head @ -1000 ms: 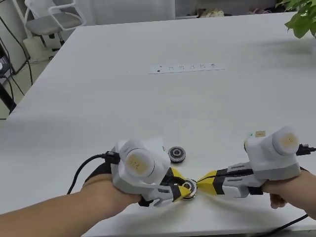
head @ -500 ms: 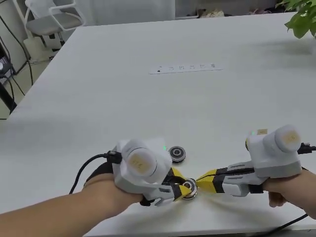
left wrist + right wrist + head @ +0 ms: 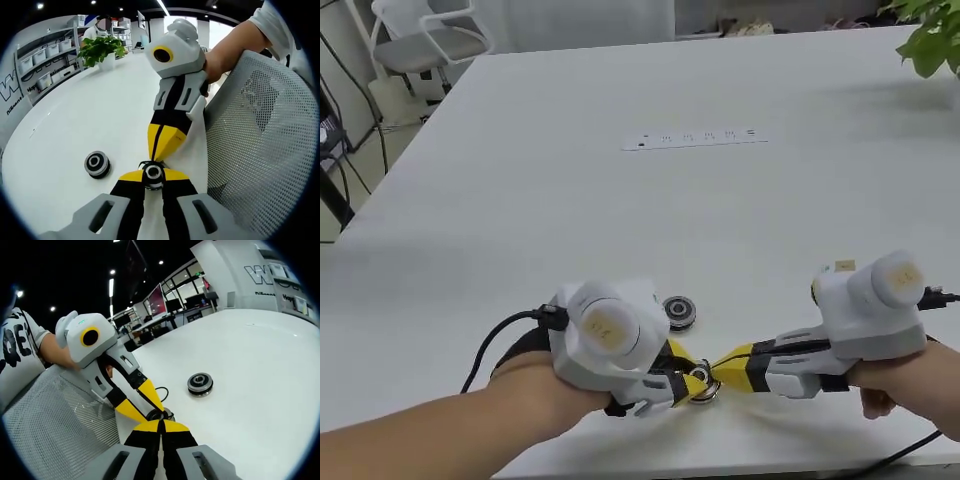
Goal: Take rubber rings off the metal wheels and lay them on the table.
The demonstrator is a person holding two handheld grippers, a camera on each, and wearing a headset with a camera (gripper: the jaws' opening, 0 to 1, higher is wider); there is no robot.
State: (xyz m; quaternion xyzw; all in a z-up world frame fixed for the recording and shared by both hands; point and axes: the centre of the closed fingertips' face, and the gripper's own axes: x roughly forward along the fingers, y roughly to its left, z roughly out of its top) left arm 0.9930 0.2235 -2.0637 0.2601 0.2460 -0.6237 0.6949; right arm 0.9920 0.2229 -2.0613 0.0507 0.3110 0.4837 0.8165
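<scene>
Tools meet tip to tip at the near edge of the white bench (image 3: 620, 200), with most of the surface beyond them bare. The left tool (image 3: 153, 176) has its jaws clamped on one metal wheel (image 3: 703, 386), pinning it low against the bench. The right tool (image 3: 161, 424) has its jaws together, their yellow tips touching that wheel's rim. Whether they nip the rubber there is too small to tell.

Over the last second the right tool has crept in toward the left one and its tips have pressed closer to the wheel, while the wheel has stayed put. I read that as the peel just starting: the grip is set and the pull is yet to come, with nothing laid on the bench so far.

A second wheel (image 3: 678, 311) lies flat just beyond the tools, apart from both, its dark rubber ring (image 3: 88, 161) on and untouched.
</scene>
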